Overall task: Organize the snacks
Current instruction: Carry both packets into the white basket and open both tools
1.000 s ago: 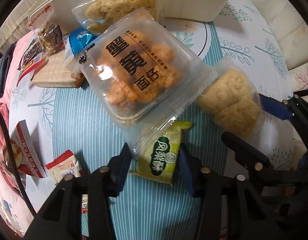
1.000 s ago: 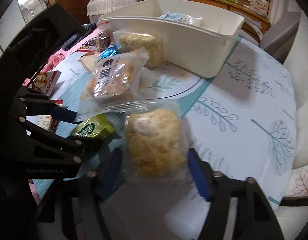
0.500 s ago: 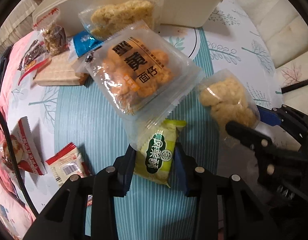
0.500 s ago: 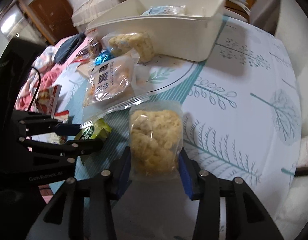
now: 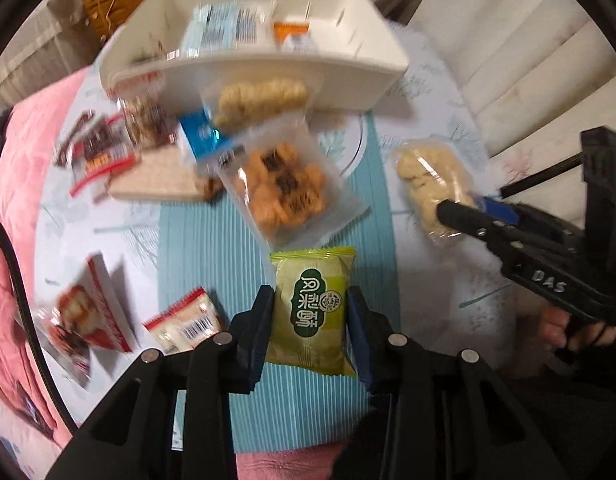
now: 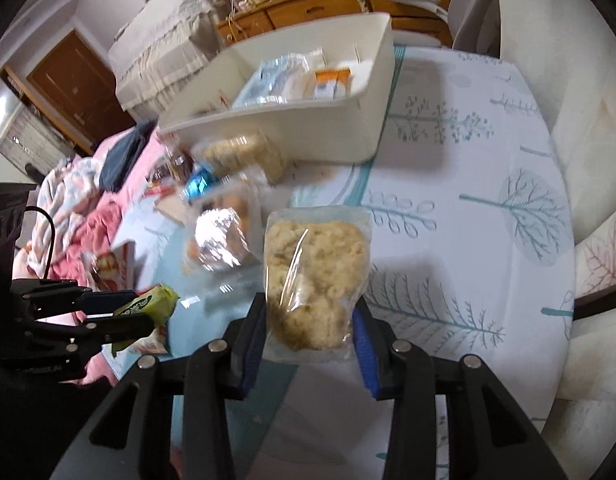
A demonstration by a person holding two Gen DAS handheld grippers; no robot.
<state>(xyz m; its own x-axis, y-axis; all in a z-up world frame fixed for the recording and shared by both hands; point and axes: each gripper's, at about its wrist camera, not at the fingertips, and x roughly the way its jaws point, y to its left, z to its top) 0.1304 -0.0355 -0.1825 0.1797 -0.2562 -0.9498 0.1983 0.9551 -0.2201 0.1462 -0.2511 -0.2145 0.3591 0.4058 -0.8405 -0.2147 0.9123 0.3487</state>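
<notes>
Here, left gripper [image 5: 311,316] pinches a green packet [image 5: 312,312], right gripper [image 6: 310,322] a slippery puffed-snack bag [image 6: 316,276]; either could slip before reaching the bin [image 6: 372,92].

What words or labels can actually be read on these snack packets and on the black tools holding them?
"DAS": white letters on the black right gripper, seen from the left wrist view.
"凤梨酥", seen upside down: on the green packet held by the left gripper.
Faint grey lettering on the left gripper's body, right wrist view: too dim to read.
Print on the orange snack bag and red-trimmed packet: blurred.
</notes>
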